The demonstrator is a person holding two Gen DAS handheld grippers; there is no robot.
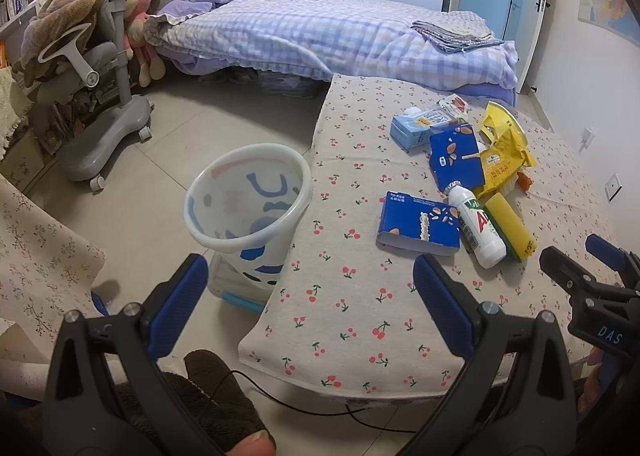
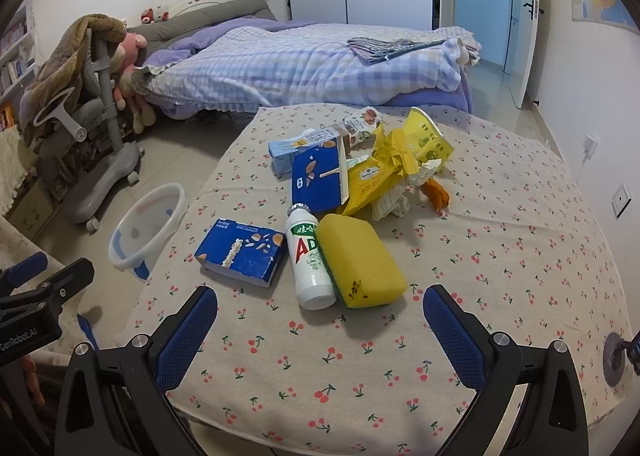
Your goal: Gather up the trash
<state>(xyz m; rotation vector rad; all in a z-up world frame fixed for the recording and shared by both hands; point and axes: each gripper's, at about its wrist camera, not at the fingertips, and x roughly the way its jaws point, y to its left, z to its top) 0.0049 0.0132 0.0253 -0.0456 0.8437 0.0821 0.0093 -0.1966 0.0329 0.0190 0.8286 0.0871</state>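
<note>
Trash lies on a table with a cherry-print cloth (image 2: 500, 256): a yellow sponge (image 2: 360, 262), a white AD bottle (image 2: 310, 264), a blue carton (image 2: 244, 252), a second blue carton (image 2: 318, 177), a light blue box (image 2: 290, 147), yellow wrappers (image 2: 396, 159) and an orange scrap (image 2: 437, 193). The same pile shows in the left wrist view, with the sponge (image 1: 510, 225) and bottle (image 1: 478, 230). A white bin (image 1: 248, 199) stands on the floor at the table's left edge. My left gripper (image 1: 310, 298) is open over the table's near left corner. My right gripper (image 2: 320, 320) is open, just short of the sponge and bottle.
A bed (image 1: 320, 35) with a plaid quilt stands behind the table. A grey chair on wheels (image 1: 100, 103) draped with a brown blanket stands left on the tiled floor. A thin black cable (image 1: 304, 410) hangs below the table's near edge. Wall sockets (image 2: 621, 199) are on the right.
</note>
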